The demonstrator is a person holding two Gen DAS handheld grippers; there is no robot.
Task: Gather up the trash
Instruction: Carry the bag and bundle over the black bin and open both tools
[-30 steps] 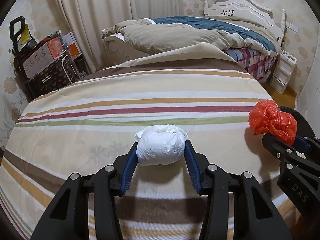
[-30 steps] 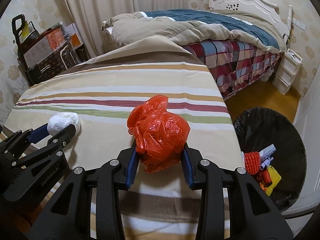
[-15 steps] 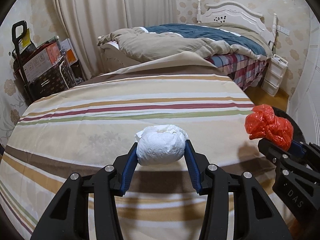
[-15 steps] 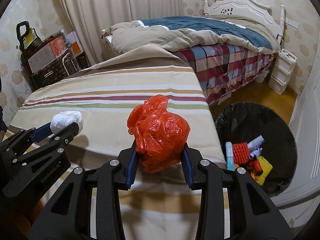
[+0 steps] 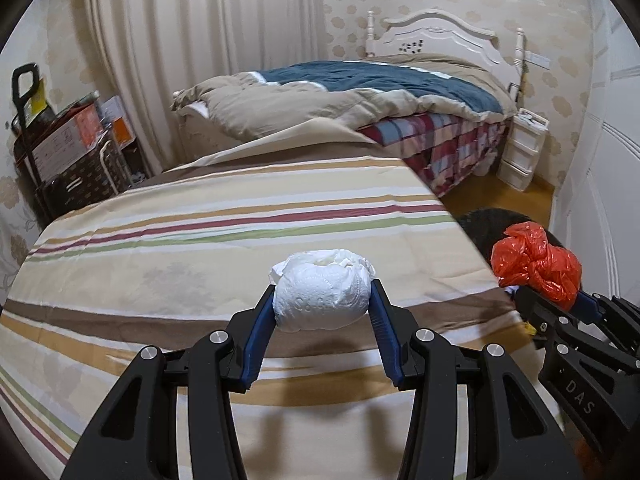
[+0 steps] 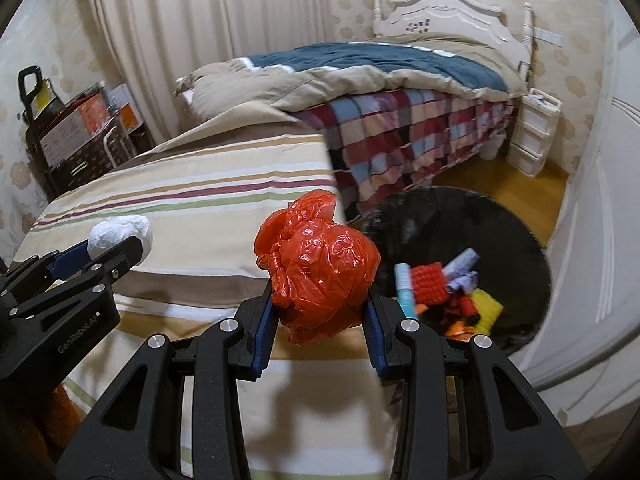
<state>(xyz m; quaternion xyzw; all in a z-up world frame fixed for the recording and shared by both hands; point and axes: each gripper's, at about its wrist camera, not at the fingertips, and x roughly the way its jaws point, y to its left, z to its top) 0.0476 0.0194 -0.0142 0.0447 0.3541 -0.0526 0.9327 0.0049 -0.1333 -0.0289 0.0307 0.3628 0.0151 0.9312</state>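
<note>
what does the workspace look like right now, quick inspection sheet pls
surface: striped bedcover, bare apart from shadows
job's things: white tissue wad and crumpled red plastic bag, both held; black bin on the floor right of the bed, holding colourful scraps
clutter: boxes on a trolley by the curtain
grippers: left claw shut on the wad; right claw shut on the bag, beside the bin
cables: nothing seen
surroundings: second bed, white drawer unit
</note>
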